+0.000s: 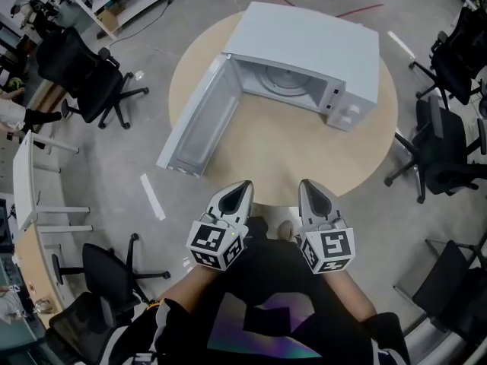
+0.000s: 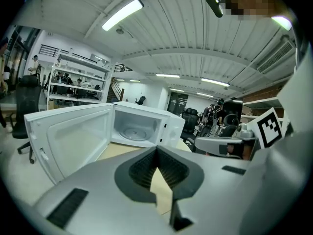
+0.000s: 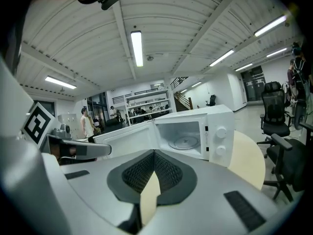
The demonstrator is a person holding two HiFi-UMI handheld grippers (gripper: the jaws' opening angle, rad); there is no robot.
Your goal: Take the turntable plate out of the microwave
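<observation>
The turntable plate is seen lying flat on the floor of the microwave, in the upper middle of the head view. It is round, so no long axis can be told. The microwave door is swung wide toward the lower left, and the cavity opens toward the bottom of the frame. The microwave is set on a round, pale wooden table on a grey floor, ringed by black office chairs.

The left gripper and the right gripper are held side by side at the table's lower edge. Both are pointed up-frame, well apart from the microwave. The jaws of each are pressed together at the tips, with nothing between them.
</observation>
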